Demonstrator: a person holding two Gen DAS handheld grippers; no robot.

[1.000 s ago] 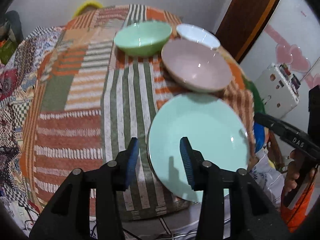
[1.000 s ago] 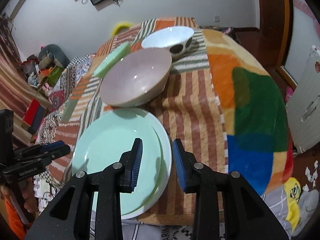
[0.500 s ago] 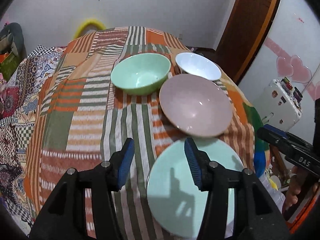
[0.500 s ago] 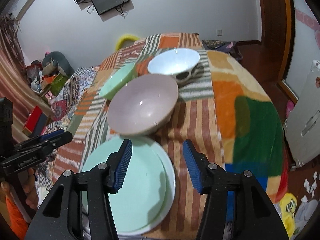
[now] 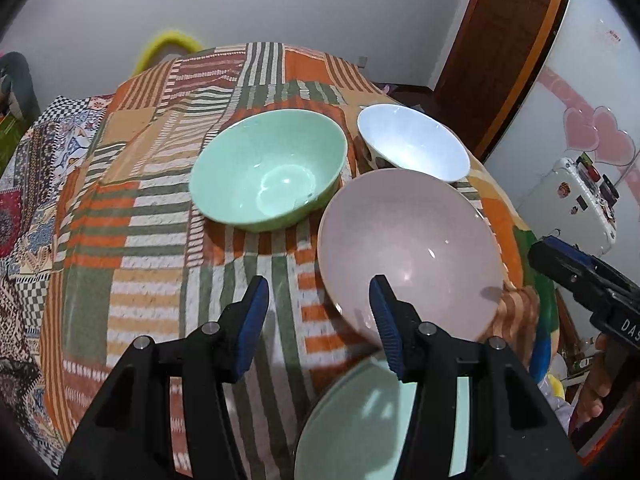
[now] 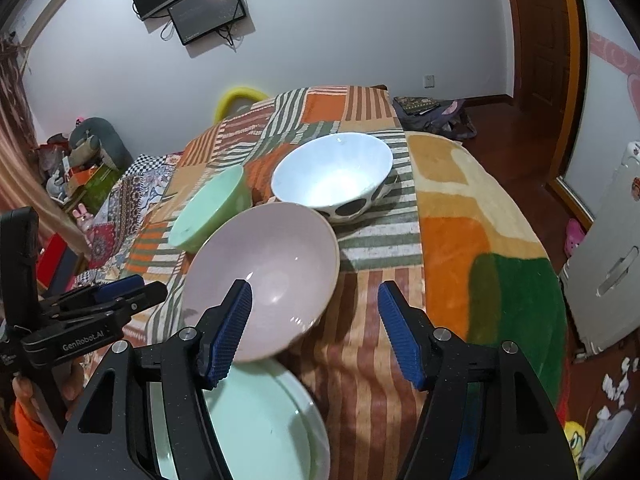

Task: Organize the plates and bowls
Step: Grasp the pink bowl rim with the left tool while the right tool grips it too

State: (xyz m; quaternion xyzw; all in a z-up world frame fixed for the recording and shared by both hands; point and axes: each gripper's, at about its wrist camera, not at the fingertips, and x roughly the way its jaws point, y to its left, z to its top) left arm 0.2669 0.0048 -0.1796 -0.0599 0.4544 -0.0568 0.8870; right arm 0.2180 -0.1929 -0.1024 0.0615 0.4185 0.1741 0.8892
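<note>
Hovering both grippers over the striped blanket (image 5: 152,240); left gripper (image 5: 318,320) with fingers spread wide, holding nothing; right gripper (image 6: 316,328) likewise wide and empty; mint plates (image 6: 264,428) stacked nearest us; pink bowl (image 5: 408,248) just behind them, green bowl (image 5: 268,168) and white bowl (image 6: 332,172) farther back, close together; we judge plates done, bowls next; nesting calls for straddling the pink bowl's rim, closing, lifting level.
</note>
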